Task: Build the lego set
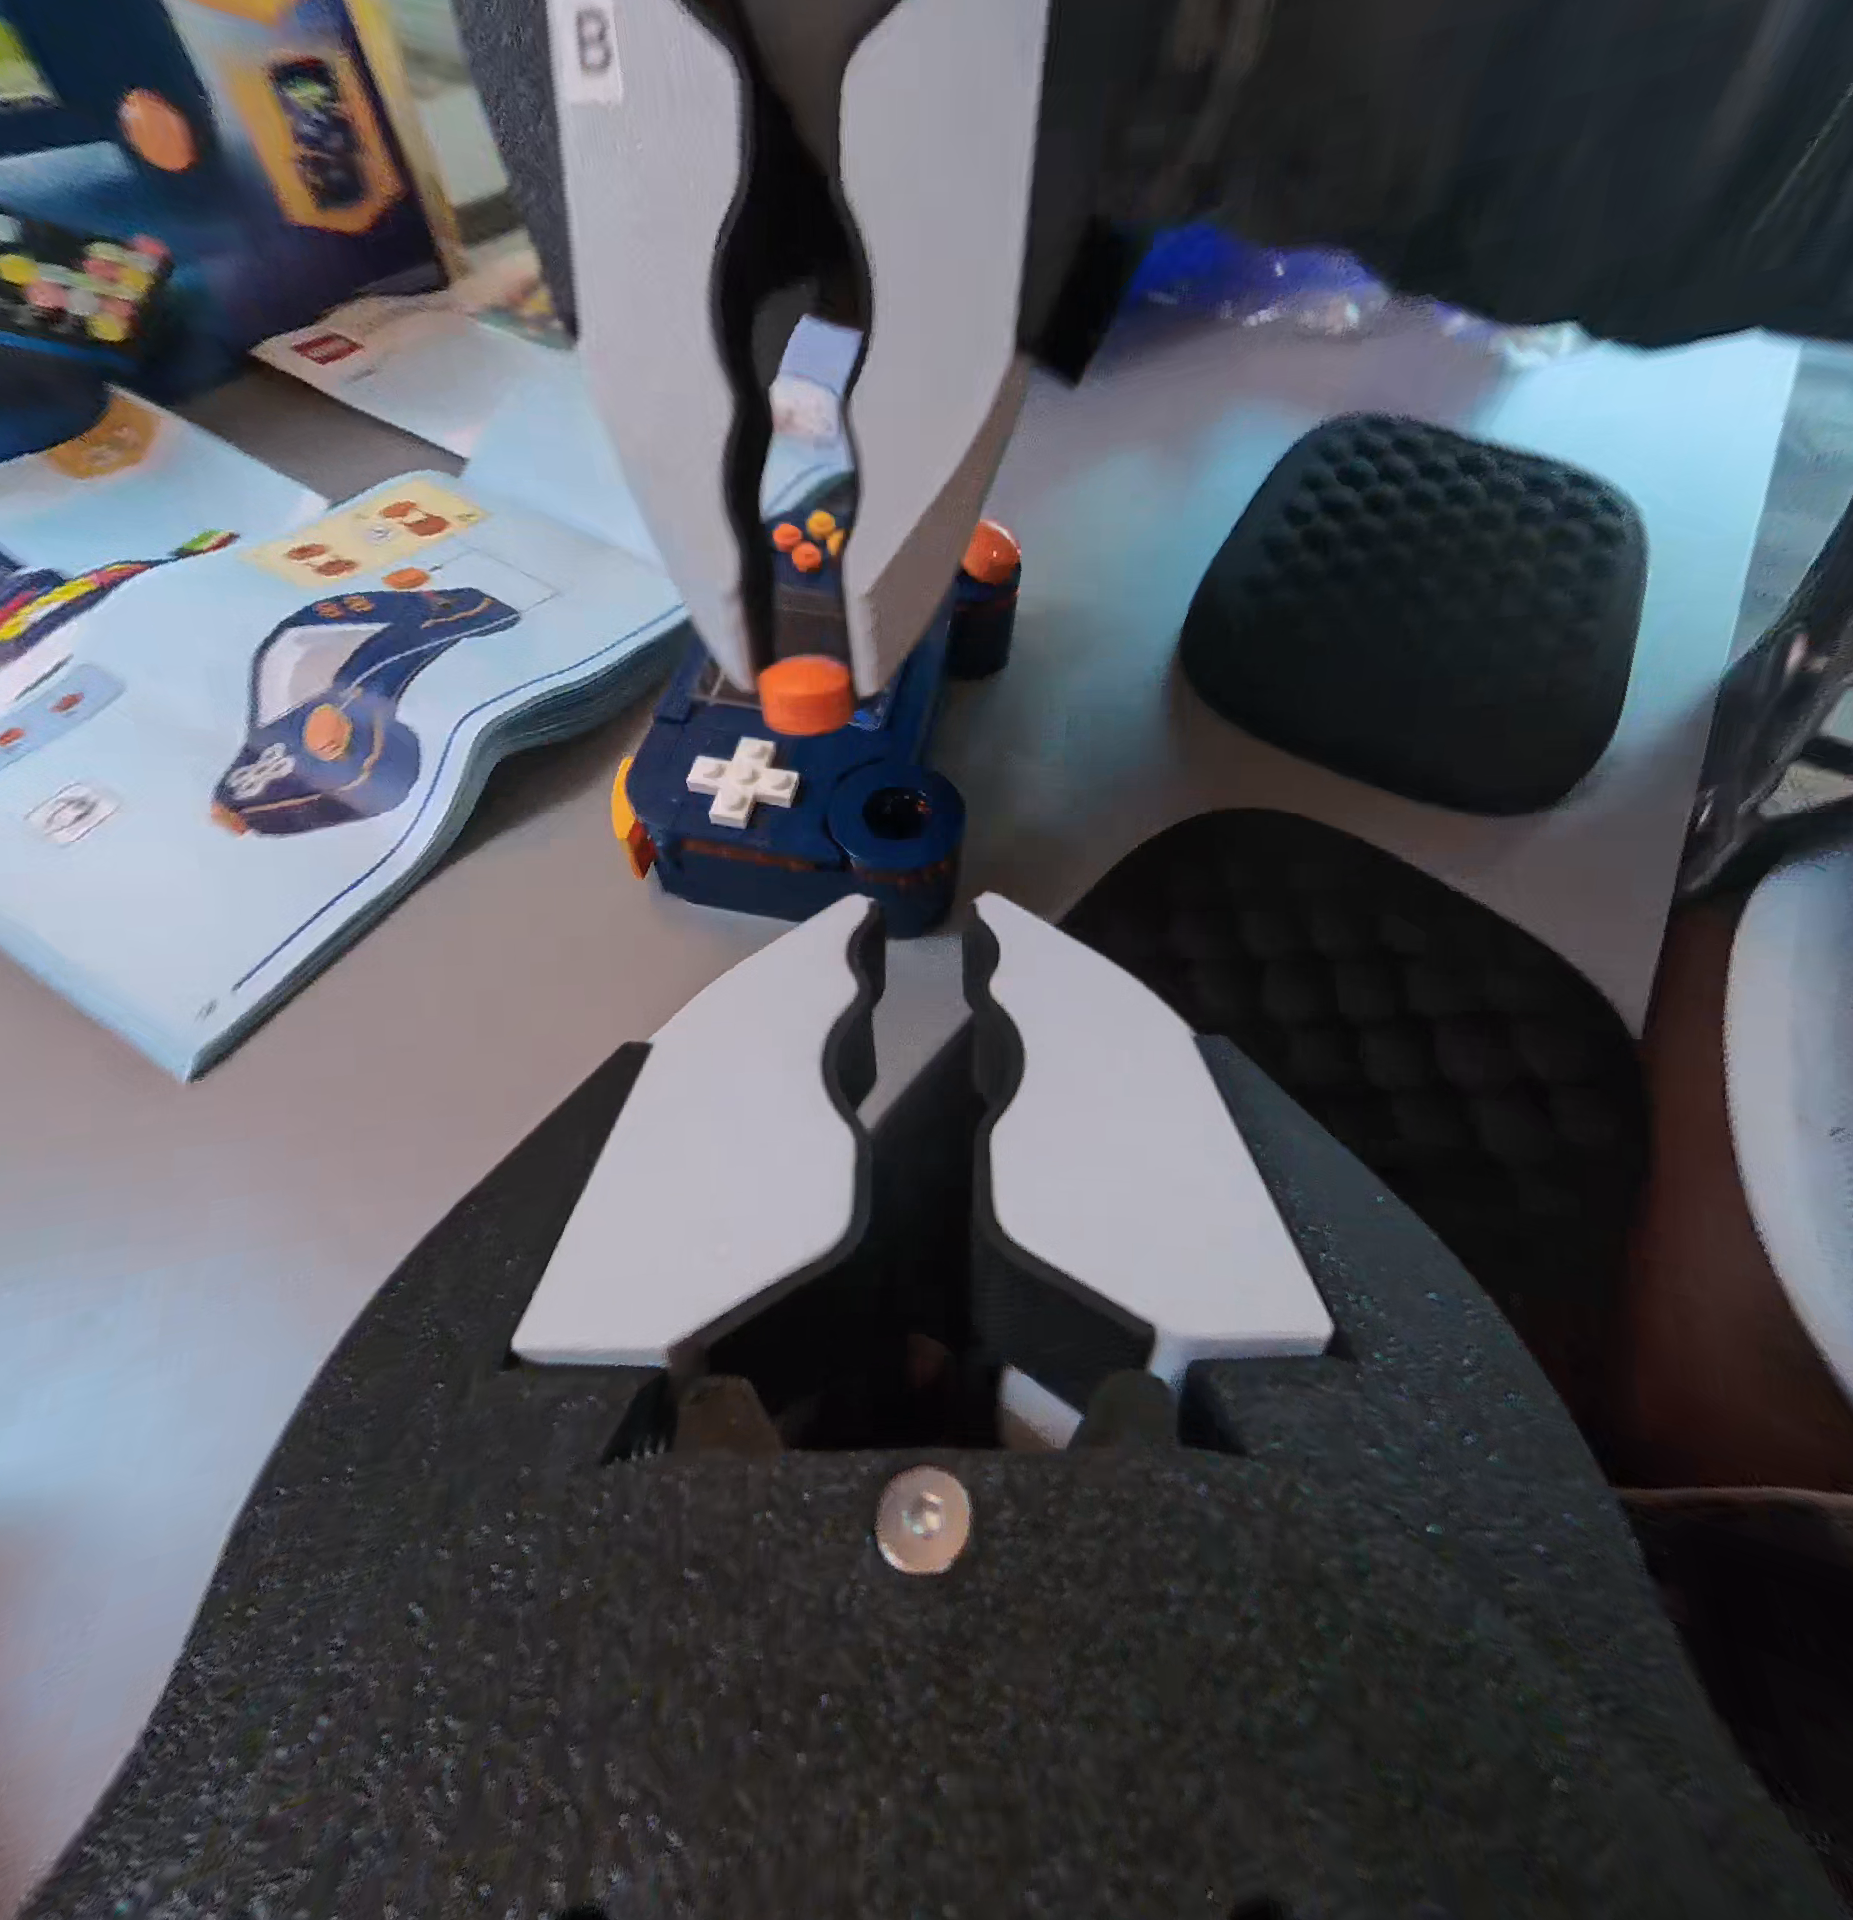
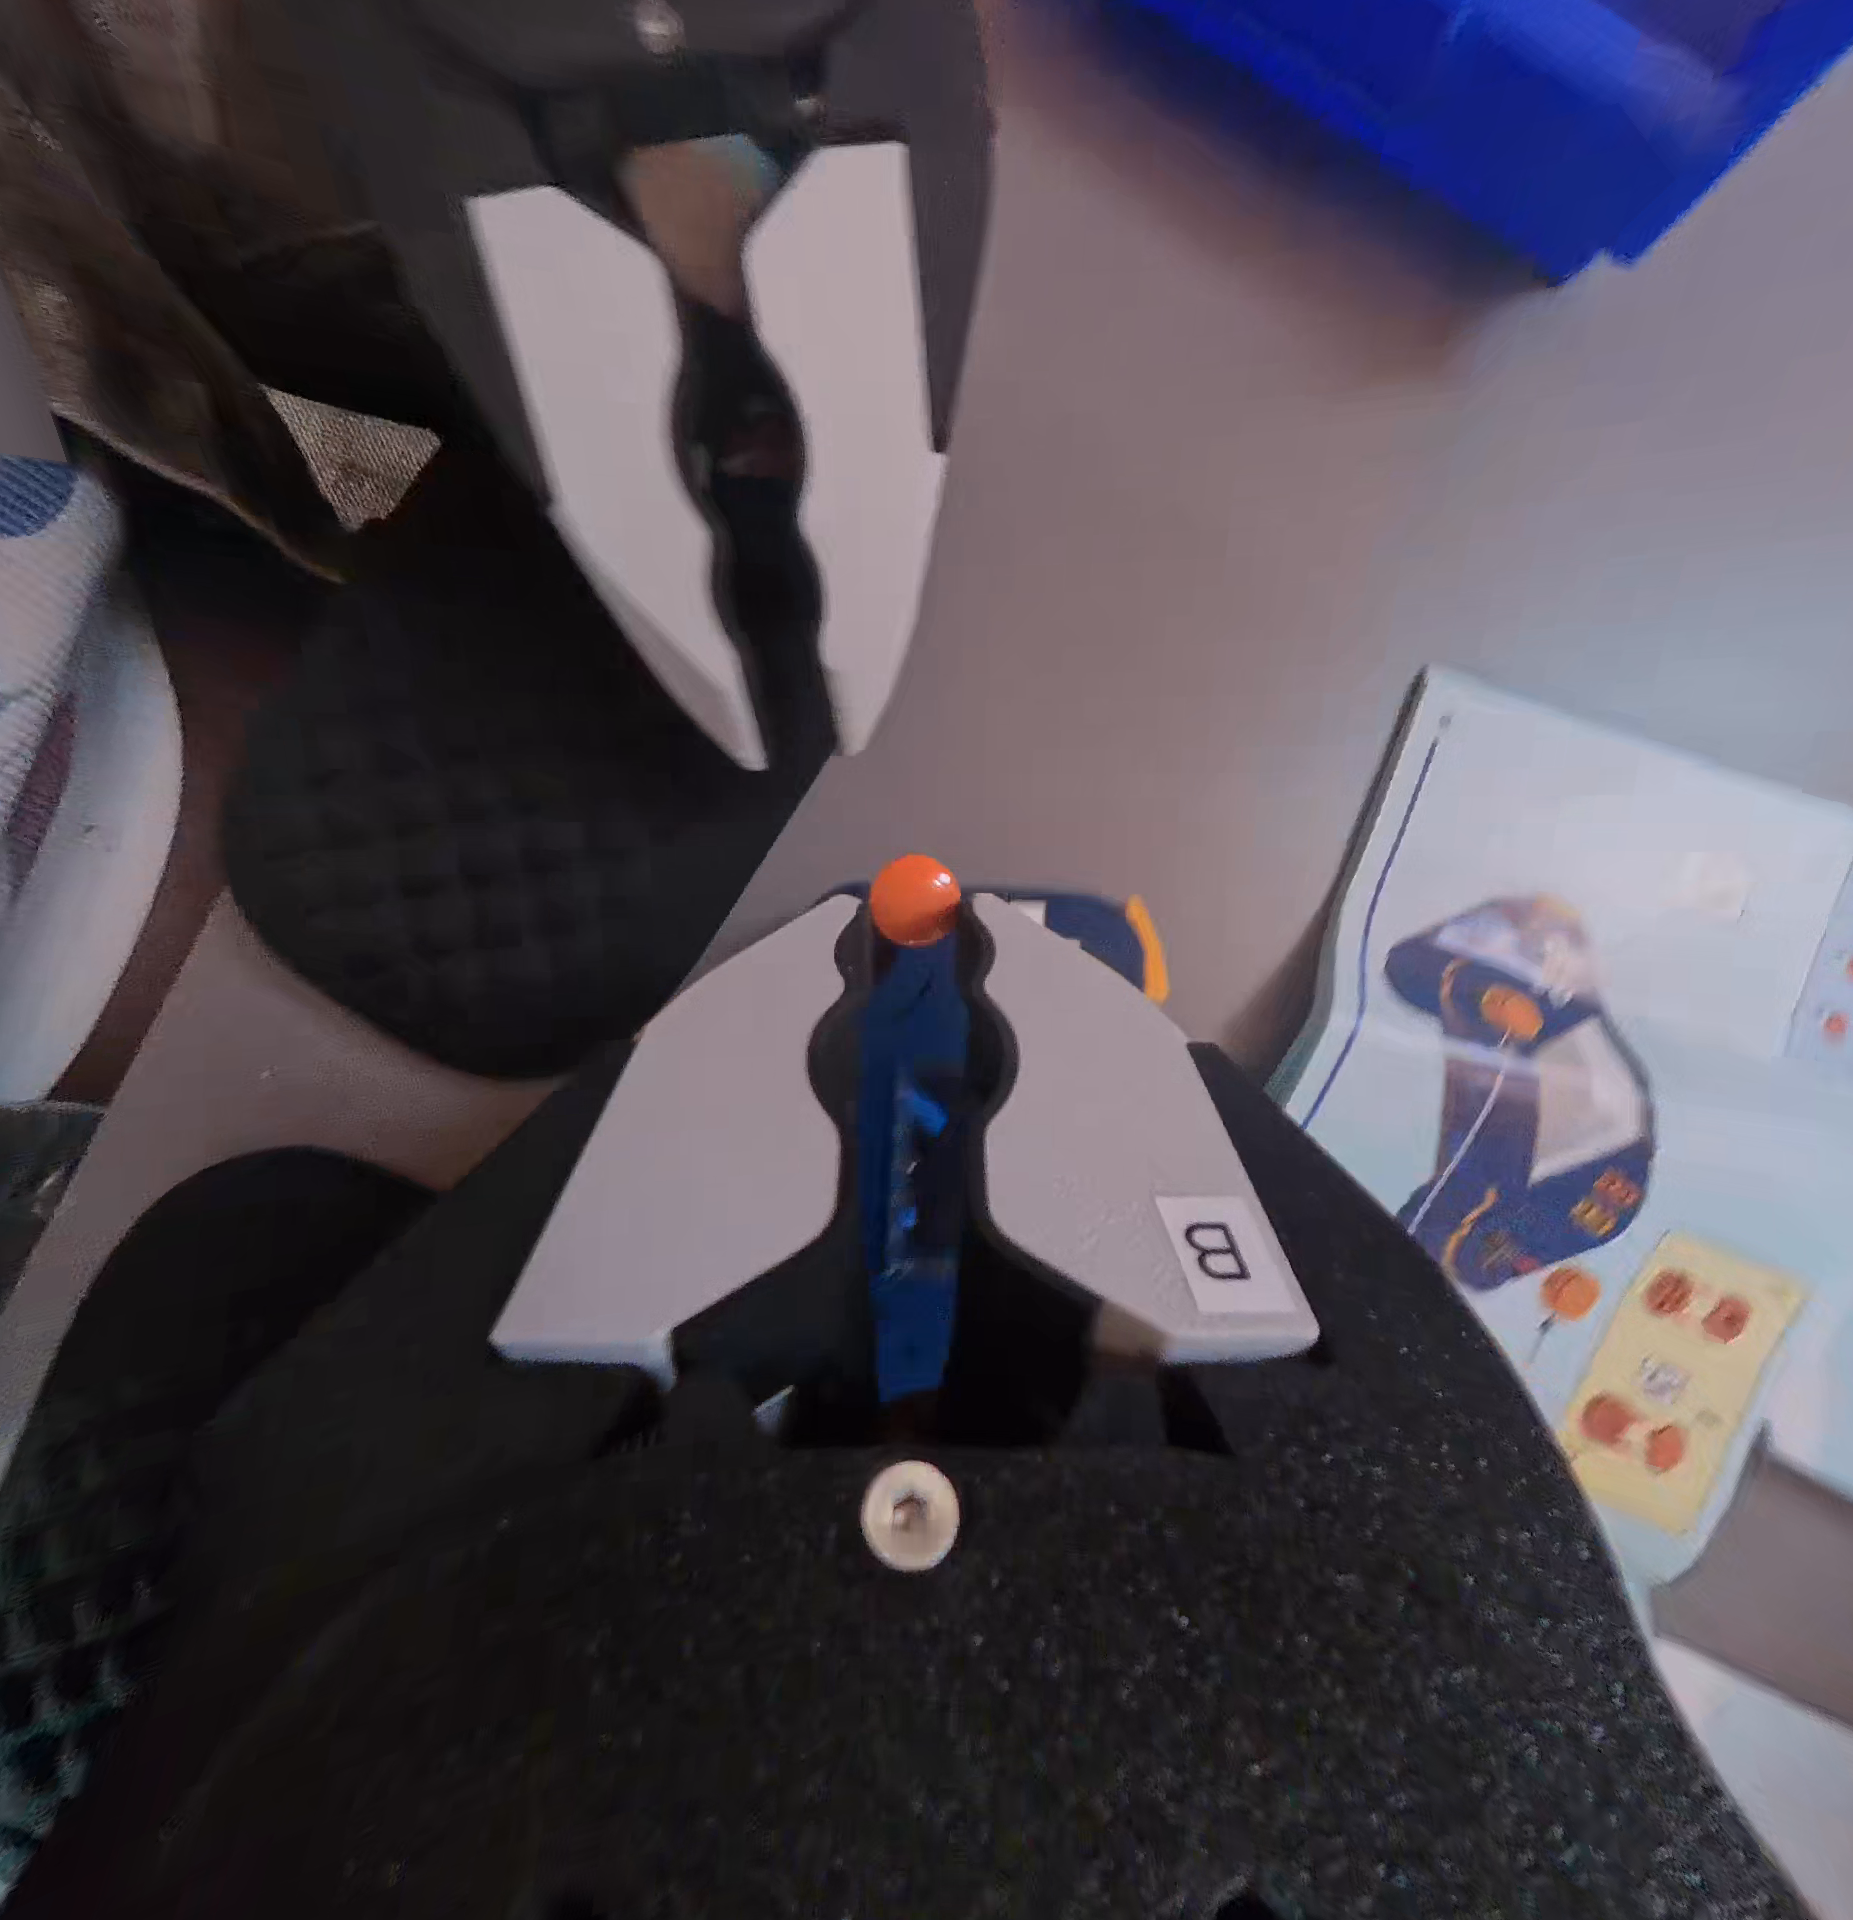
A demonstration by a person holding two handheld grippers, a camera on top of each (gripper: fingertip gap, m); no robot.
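Note:
A dark blue Lego game-controller model lies on the grey table, with a white cross pad, a round hole at its near right and an orange stick at its far end. My right gripper reaches down from above, shut on an orange round piece held just over the model's middle. The right wrist view shows that gripper, the piece and the blue model under its fingers. My left gripper is slightly open and empty, just in front of the model; it also shows in the right wrist view.
An open instruction booklet lies left of the model; it also shows in the right wrist view. The set's box stands at the back left. Black textured pads sit to the right. A blue bin is farther off. Left tips to right tips: about 5 cm.

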